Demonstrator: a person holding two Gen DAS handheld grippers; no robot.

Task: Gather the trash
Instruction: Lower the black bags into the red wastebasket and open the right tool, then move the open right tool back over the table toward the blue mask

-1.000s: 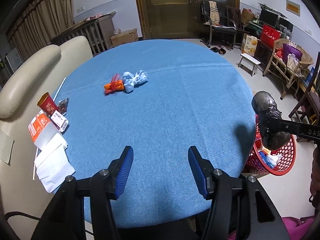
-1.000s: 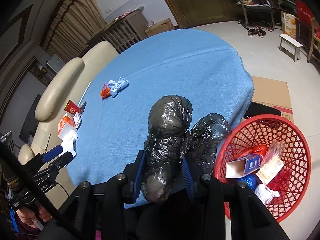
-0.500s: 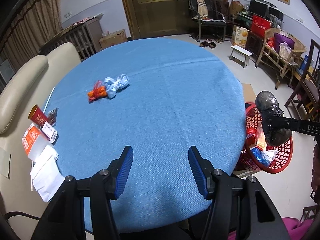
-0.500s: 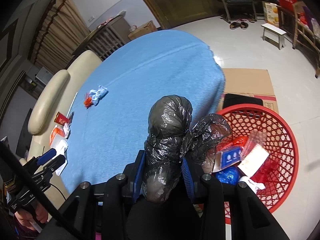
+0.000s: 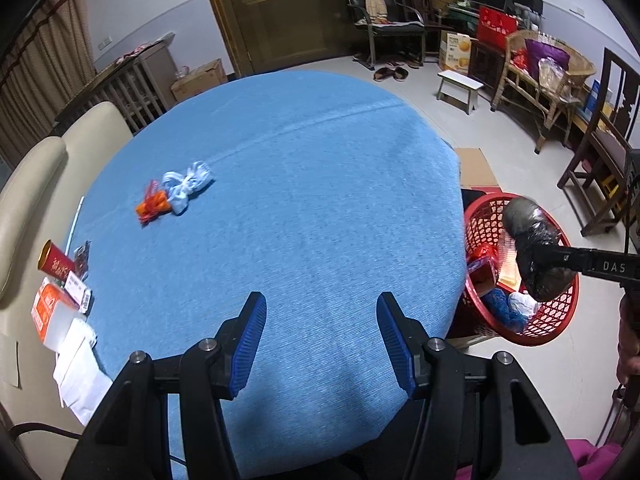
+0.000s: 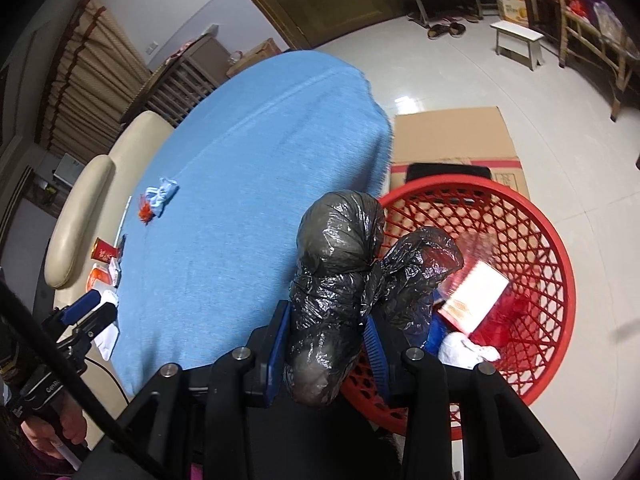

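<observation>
Now my right gripper (image 6: pixel 326 344), clamped on the black plastic bag (image 6: pixel 336 280), has swung off the counter (image 5: pixel 280 208) to hang over the red basket (image 6: pixel 552 264) at lower right; release seems next; my left gripper (image 5: pixel 322 340) idles wide open, empty.

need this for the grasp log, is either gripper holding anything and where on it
The right gripper is shut on the black plastic bag, clamped across its lower bulge, above the red basket. The left gripper is open and empty.

Left gripper (image 5: pixel 320 336) jaws wide apart over blue surface (image 5: pixel 300 208), orange and pale-blue wrappers (image 5: pixel 172 196) at ten o'clock, right gripper (image 5: pixel 560 262) clamping black bag (image 5: pixel 532 248) above red basket (image 5: pixel 560 316) at three o'clock
</observation>
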